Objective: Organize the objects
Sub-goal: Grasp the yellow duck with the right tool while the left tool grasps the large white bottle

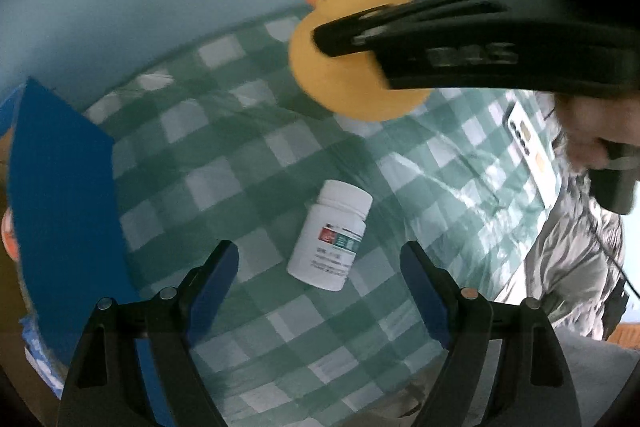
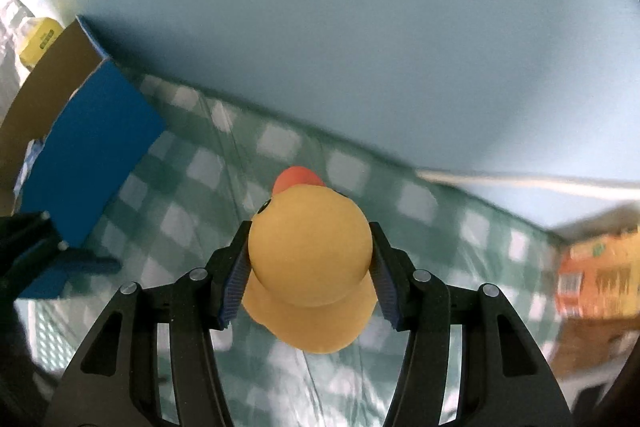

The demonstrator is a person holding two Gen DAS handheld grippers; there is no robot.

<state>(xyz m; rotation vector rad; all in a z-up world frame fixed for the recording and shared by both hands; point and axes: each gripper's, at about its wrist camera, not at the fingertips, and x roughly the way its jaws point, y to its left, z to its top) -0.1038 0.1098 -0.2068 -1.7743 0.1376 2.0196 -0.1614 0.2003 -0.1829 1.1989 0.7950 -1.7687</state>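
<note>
The right claw (image 2: 310, 277) is closed on a yellow rubber duck (image 2: 310, 267), its blue pads (image 2: 234, 283) pressed against the two sides of the duck just below the head. The duck's orange beak points away from the claw, and the toy hangs clear of the table, as the left wrist view shows, where the same claw (image 1: 344, 39) reaches in from the right with the duck (image 1: 352, 67) up in the air. Below and ahead of this claw lies the green-and-white checked cloth (image 2: 420, 203), with a pale blue wall (image 2: 320, 27) beyond it. Ahead and to its left stands a blue box (image 2: 92, 147) with a brown inside face; far to its right sits an orange carton (too blurred to read) (image 2: 600, 279).

The left claw (image 1: 318, 267) is wide open and grips nothing. Just ahead of it, between the lines of its two fingers, a white pill bottle (image 1: 330, 235) lies on its side on the cloth (image 1: 248, 187), cap pointing away. The blue box (image 1: 60, 195) rises close to its left. To its right, a hand (image 1: 584, 131) grips the handle of the other claw, and a white phone (image 1: 532, 155) lies on the cloth near it.
</note>
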